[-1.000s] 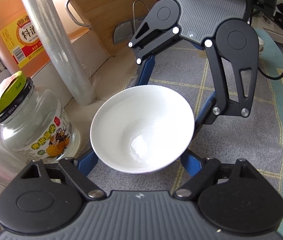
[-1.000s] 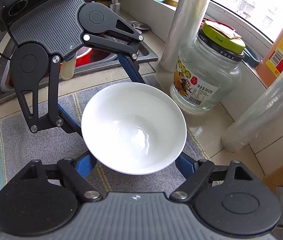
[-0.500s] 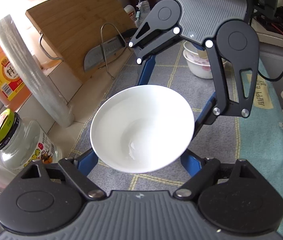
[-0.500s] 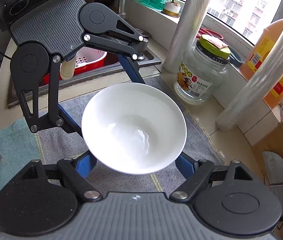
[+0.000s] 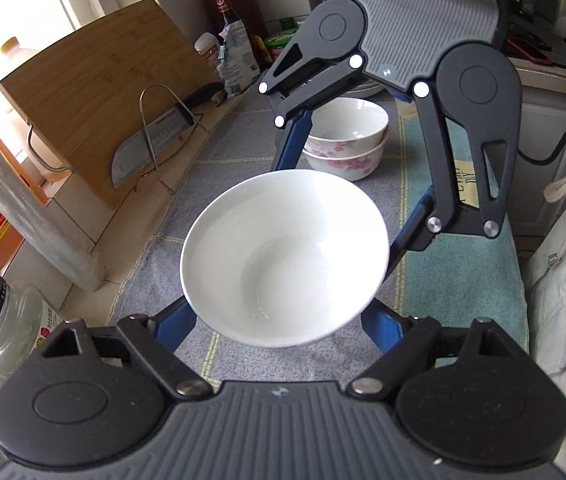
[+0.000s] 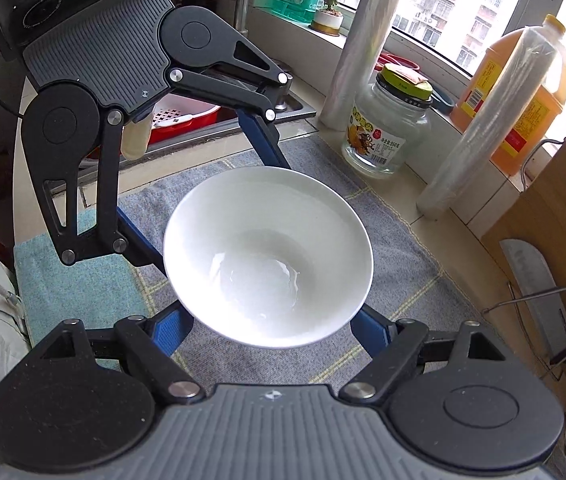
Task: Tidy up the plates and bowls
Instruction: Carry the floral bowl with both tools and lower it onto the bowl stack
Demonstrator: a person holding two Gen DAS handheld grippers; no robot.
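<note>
1. The left gripper (image 5: 283,316) has its blue fingers (image 5: 175,326) spread wide around the lower sides of a plain white bowl (image 5: 283,260), one finger on each flank, cradling it above the grey towel (image 5: 187,216).
2. The right gripper (image 6: 271,320) faces it from the opposite side; its blue fingers (image 6: 371,336) are likewise spread wide and pressed to the same white bowl (image 6: 267,256), so both tools carry it together, upright and empty.
3. Under the bowl lies the grey towel with yellow lines, and beside it a teal towel (image 5: 463,280) towards the counter's edge.
4. Beyond the bowl in the left view, two floral bowls (image 5: 345,138) sit nested one inside the other on the grey towel, partly hidden behind the opposing gripper.
5. To the side, a cleaver (image 5: 151,148) rests in a wire rack (image 5: 155,136) against a leaning wooden cutting board (image 5: 103,92).
6. Along the window ledge stand a glass jar (image 6: 391,128) with a green lid, two rolls of cling film (image 6: 487,128), and an orange oil jug (image 6: 523,92).
7. Farther off in the right view is the sink (image 6: 203,128), holding a red basin (image 6: 187,120).
</note>
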